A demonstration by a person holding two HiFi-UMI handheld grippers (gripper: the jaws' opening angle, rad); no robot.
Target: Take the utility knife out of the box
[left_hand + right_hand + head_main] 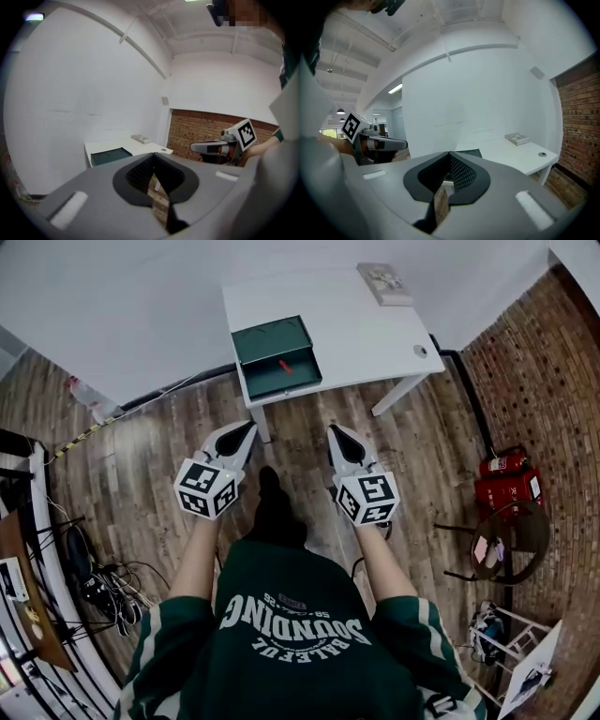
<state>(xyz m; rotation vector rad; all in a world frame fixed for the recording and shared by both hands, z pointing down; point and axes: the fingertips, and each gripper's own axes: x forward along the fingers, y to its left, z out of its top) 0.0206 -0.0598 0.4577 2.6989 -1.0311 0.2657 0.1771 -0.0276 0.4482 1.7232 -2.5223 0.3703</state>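
utility knife [285, 366]: one, red, in front half of the one open green box [272, 338], long axis slanted, blade end too small to tell | shows in head view only; gripper views catch just the box's side | box on white counter [356, 334], one book [383, 282] at far corner | left gripper [250, 426], right gripper [332, 429]: jaws closed, empty, well apart from counter
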